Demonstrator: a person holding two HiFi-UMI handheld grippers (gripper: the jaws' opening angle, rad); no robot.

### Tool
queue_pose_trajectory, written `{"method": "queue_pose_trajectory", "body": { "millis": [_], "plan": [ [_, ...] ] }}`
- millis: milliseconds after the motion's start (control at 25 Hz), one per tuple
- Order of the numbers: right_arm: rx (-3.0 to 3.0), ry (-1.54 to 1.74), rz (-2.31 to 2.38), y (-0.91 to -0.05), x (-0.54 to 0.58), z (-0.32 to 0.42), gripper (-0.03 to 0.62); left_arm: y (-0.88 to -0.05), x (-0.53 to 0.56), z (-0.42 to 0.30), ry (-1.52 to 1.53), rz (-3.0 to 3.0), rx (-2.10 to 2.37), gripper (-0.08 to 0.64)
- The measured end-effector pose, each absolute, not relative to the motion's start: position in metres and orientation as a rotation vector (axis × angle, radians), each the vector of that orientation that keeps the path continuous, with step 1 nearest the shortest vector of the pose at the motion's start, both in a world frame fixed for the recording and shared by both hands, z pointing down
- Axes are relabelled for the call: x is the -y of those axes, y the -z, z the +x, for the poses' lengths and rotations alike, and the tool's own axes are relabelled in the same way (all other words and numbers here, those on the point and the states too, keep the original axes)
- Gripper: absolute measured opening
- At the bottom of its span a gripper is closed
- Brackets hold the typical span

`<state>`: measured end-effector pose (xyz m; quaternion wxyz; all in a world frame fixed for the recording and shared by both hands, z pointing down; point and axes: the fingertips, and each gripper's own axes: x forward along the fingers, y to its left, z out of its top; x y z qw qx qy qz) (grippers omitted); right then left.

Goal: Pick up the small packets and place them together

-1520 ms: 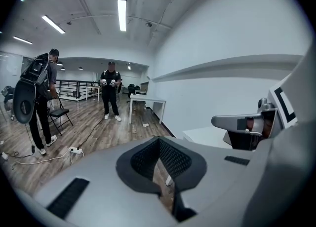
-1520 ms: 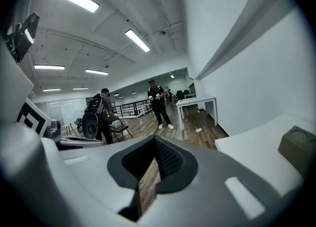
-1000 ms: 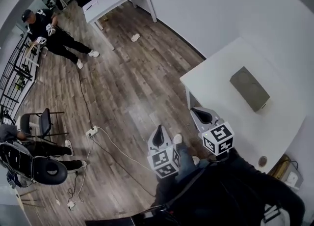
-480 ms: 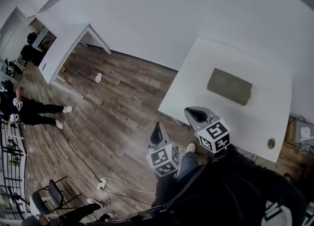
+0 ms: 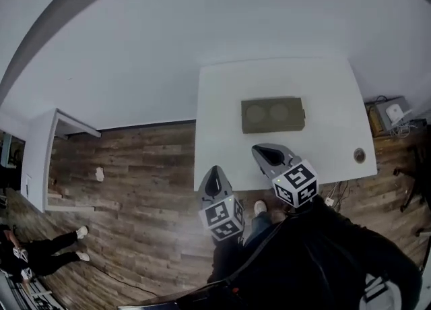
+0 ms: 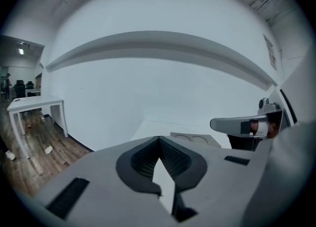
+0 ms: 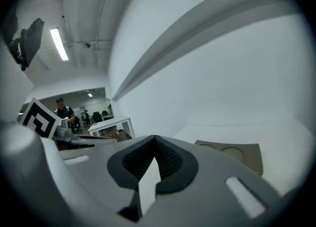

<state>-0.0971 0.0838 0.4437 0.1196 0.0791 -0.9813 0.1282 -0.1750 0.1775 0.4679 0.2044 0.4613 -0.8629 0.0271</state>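
No small packets show in any view. A flat olive-grey tray (image 5: pixel 273 114) with two round recesses lies on the white table (image 5: pixel 222 100); it also shows in the left gripper view as the tray (image 6: pixel 190 138) and in the right gripper view as the tray (image 7: pixel 232 154). My left gripper (image 5: pixel 214 179) hangs just off the table's near edge, over the floor, shut and empty (image 6: pixel 159 139). My right gripper (image 5: pixel 268 156) reaches over the table's near edge, short of the tray, shut with nothing in it (image 7: pixel 154 139).
A small round object (image 5: pixel 359 156) sits on the table's right side. A white wall runs behind the table. Cables and a box (image 5: pixel 394 110) lie on the floor at the right. Another white table (image 5: pixel 40 147) and a person (image 5: pixel 34 255) are far left.
The view has swung across the room, from the wooden floor and far tables to the white table, which now lies straight ahead. Both grippers stay shut and side by side.
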Motion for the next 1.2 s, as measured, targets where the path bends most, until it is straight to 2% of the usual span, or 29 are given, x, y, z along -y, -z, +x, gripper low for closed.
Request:
{"method": "queue_pose_trajectory", "body": {
  "millis": [360,760,920,1200],
  "plan": [
    [2.815,-0.425,0.709,-0.452,-0.017,-0.028,-0.006,-0.476,-0.079,-0.133,-0.143,1.681,2.157,-0.002],
    [2.742,-0.498,0.972,-0.460,0.039,0.049,-0.007,-0.483,-0.014,-0.072,-0.191,1.868,1.974,-0.002],
    [2.756,-0.541,0.958,-0.461,0.071,0.058,-0.007,-0.482,0.003,-0.081,-0.193,1.815,2.004,-0.002],
    [2.818,-0.587,0.663,-0.464,0.097,0.036,-0.006,-0.481,0.029,-0.081,-0.162,1.757,2.034,-0.002]
  ]
}}
